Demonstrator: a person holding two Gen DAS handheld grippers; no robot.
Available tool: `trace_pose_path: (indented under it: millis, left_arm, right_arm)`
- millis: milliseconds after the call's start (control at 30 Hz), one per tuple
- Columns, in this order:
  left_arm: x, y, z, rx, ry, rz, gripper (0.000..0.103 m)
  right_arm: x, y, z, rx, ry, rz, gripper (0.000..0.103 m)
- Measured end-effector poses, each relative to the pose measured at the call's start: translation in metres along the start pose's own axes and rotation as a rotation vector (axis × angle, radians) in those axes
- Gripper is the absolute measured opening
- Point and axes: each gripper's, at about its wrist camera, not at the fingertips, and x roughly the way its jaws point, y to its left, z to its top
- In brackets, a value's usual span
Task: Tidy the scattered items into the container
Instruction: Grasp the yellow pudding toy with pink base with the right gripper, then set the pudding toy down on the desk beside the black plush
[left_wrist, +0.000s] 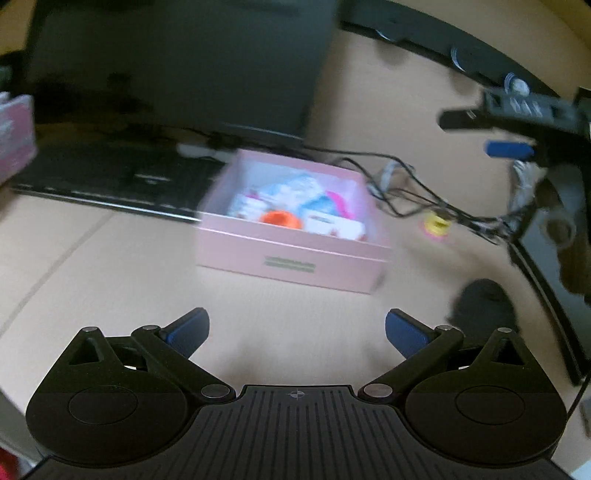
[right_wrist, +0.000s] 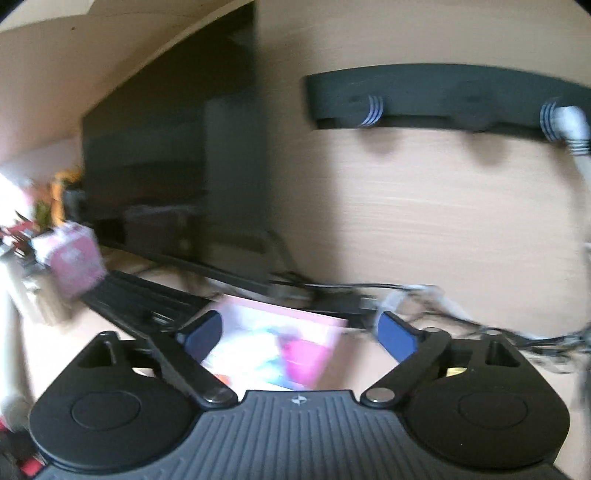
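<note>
A pink box (left_wrist: 258, 254) sits on the wooden desk with its top open. Inside lie an orange round item (left_wrist: 279, 218), white and blue packets (left_wrist: 295, 192) and a pink piece (left_wrist: 341, 203). A small yellow item (left_wrist: 436, 223) lies on the desk to the right of the box, among cables. My left gripper (left_wrist: 297, 332) is open and empty, a little in front of the box. My right gripper (right_wrist: 299, 330) is open and hovers over the same box (right_wrist: 295, 314), whose contents are blurred. Nothing is pressed between its pads. From the left wrist, the right gripper (left_wrist: 484, 134) shows at the upper right.
A dark monitor (left_wrist: 177, 66) and a black keyboard (left_wrist: 110, 177) stand behind the box. Tangled cables (left_wrist: 406, 184) run to its right. A pink carton (right_wrist: 74, 262) is at the far left. A black rail with pegs (right_wrist: 443, 96) hangs on the wall. A dark object (left_wrist: 484, 302) lies at the right.
</note>
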Motion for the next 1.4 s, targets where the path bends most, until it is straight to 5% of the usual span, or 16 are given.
trace_pose_path:
  millis: [167,300,433,600,733,767,967,1100,1300,1400]
  left_arm:
    - [0.008,-0.023,-0.001,0.024,0.055,-0.052,0.103]
    - [0.007,-0.035,-0.005,0.04,0.078,-0.029,0.103]
    - [-0.001,-0.034,-0.01,0.034,0.092,0.049,0.103]
    - [-0.024,-0.02,-0.023,-0.013,0.083,0.171,0.103]
    - [-0.038,-0.007,-0.03,-0.055,0.078,0.238,0.103]
    - [-0.04,-0.004,-0.031,-0.064,0.079,0.245,0.103]
    - [-0.036,-0.006,-0.028,-0.044,0.082,0.192,0.103]
    - [-0.02,-0.019,-0.023,0.038,0.102,0.15,0.103]
    - [0.006,-0.037,-0.033,0.21,0.17,0.106,0.103]
    - [0.009,-0.042,-0.038,0.255,0.179,0.07,0.103]
  right_arm:
    - [-0.011,-0.06,-0.021,-0.012,0.061,-0.116,0.103]
    - [0.021,-0.102,-0.028,0.057,0.103,-0.178,0.101]
    - [0.078,-0.135,-0.028,0.172,0.174,-0.204,0.081]
    - [0.143,-0.153,-0.037,0.155,0.267,-0.223,0.07]
    - [0.175,-0.155,-0.047,0.157,0.333,-0.221,0.038]
    - [0.176,-0.153,-0.049,0.157,0.334,-0.228,0.038]
    - [0.106,-0.131,-0.041,0.247,0.21,-0.195,0.038]
    - [0.041,-0.087,-0.043,0.19,0.165,-0.075,0.038]
    - [-0.007,-0.001,-0.091,0.064,0.318,0.184,0.038]
    - [-0.011,0.026,-0.114,0.018,0.341,0.177,0.039]
